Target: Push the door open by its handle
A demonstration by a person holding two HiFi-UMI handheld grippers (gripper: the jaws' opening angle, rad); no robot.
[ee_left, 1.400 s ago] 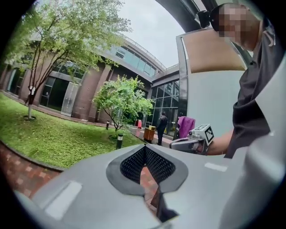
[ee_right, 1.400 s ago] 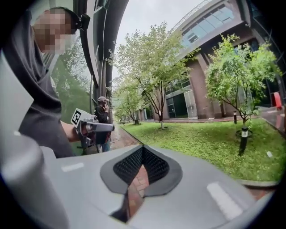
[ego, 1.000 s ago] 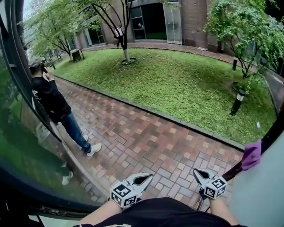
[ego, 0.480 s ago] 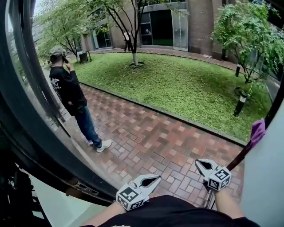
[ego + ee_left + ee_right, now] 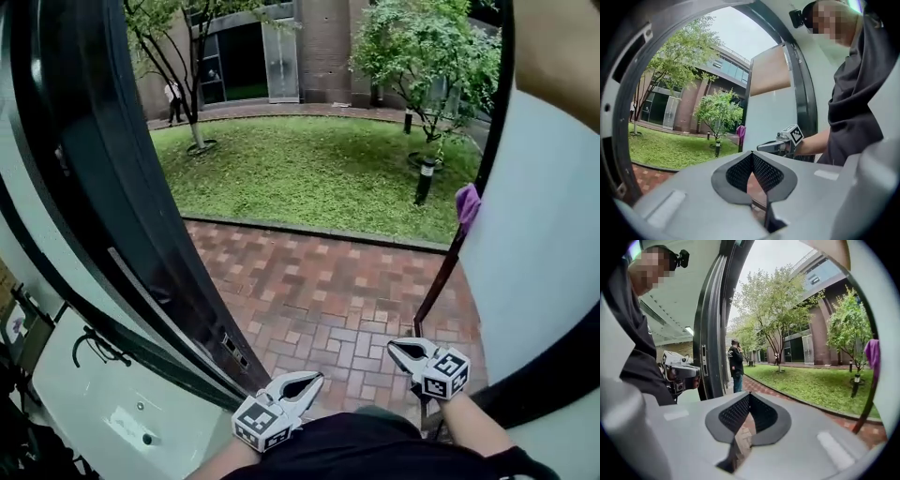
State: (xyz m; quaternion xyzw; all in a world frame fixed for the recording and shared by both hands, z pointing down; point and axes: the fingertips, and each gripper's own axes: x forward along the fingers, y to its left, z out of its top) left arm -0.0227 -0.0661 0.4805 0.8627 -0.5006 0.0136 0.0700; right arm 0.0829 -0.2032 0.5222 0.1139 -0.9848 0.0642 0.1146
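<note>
Since the door [image 5: 112,187] stands swung wide along the left side of the head view, its dark frame running from the top edge down to the latch edge at lower centre, the push looks as good as done. Neither tool touches it. The left hand-held gripper [image 5: 315,379] and the right hand-held gripper [image 5: 394,346] sit low in the frame, both with jaws closed tip to tip and nothing between them, aimed out over the brick path [image 5: 347,291] toward the lawn [image 5: 309,169]. I cannot make out the handle for certain on the dark glass. A pale panel [image 5: 534,234] fills the right side, with a thin dark rod [image 5: 441,272] topped by something purple just beside it. To my eye the next move calls for little more than going through the opening, keeping the left tool apart from the latch edge.
</note>
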